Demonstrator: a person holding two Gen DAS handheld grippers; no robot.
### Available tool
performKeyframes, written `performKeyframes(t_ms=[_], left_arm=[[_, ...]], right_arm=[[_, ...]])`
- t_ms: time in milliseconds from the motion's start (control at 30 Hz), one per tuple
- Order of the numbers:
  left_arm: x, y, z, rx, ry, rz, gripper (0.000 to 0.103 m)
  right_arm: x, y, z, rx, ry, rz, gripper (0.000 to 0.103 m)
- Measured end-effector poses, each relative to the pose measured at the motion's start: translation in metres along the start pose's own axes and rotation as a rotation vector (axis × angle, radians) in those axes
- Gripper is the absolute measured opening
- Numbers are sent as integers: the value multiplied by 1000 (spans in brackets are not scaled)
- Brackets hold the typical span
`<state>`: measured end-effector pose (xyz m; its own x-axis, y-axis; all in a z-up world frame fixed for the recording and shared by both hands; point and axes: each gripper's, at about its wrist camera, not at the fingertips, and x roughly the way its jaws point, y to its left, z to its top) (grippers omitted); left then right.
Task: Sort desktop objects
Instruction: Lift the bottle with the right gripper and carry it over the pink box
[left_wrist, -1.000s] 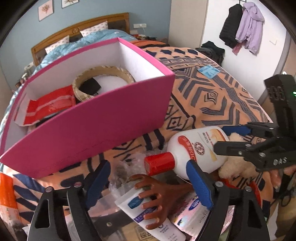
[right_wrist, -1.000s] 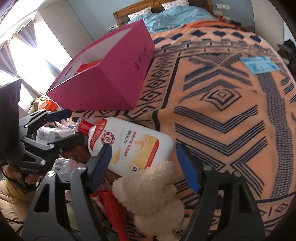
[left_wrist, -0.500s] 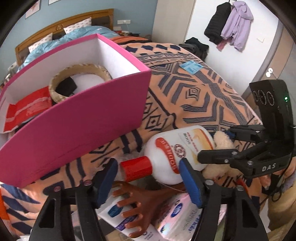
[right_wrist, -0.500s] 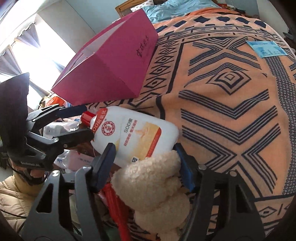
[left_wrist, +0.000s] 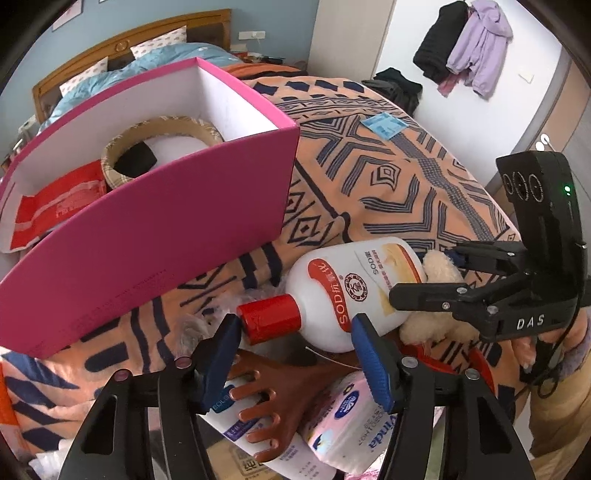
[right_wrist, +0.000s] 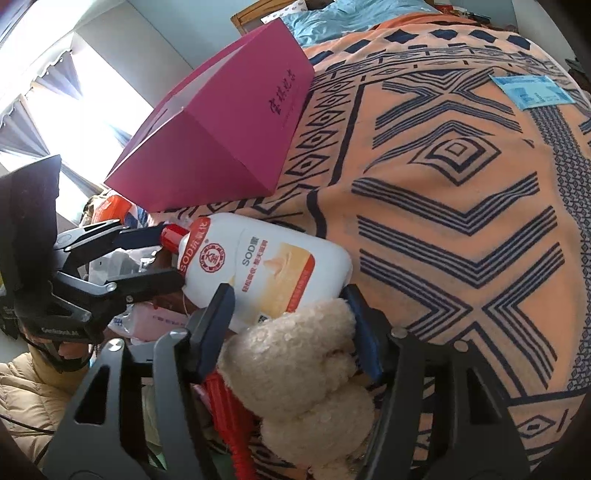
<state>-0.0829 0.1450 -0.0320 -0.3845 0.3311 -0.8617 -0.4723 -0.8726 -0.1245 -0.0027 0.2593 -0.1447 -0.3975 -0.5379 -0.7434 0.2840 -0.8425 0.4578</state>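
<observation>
A white SOD lotion bottle (left_wrist: 354, 284) with a red cap (left_wrist: 267, 319) lies on its side on the patterned bedspread. My left gripper (left_wrist: 291, 334) is open, its blue pads on either side of the cap and neck. My right gripper (right_wrist: 288, 306) is open around the bottle's base (right_wrist: 280, 273), with a cream plush toy (right_wrist: 295, 354) between its fingers. It also shows in the left wrist view (left_wrist: 421, 273). The open pink box (left_wrist: 147, 229) stands behind the bottle.
The box holds a woven basket (left_wrist: 159, 136) and a red packet (left_wrist: 55, 206). Under my left gripper lie a brown toy hand (left_wrist: 269, 391), a white tube (left_wrist: 258, 450) and a tissue pack (left_wrist: 347, 424). A blue packet (left_wrist: 384, 123) lies far back on the bedspread.
Both grippers have moved in closer to the bottle. The left pads now flank the cap and the right pads flank the base. The bottle has not left the bed.
</observation>
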Motion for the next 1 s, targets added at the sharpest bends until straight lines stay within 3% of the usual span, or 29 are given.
performKeyframes(t_ms=[167,367,633,1000], left_arm=[[-4,-3,-1,-20,-10,45,61],[-16,9,1,-85,-45,32,54],[-31,22,-1,-141,-76,32,54],[-68,34,-2,-158,-157,33,54]], right_arm=[[-5,8,1,-35,-37,-64,58],[-22,23,6,-95,-118,-133,51],[-27,46,11,-163,-170,-162,50],[-45,78,22,-242,-219,-128,50]])
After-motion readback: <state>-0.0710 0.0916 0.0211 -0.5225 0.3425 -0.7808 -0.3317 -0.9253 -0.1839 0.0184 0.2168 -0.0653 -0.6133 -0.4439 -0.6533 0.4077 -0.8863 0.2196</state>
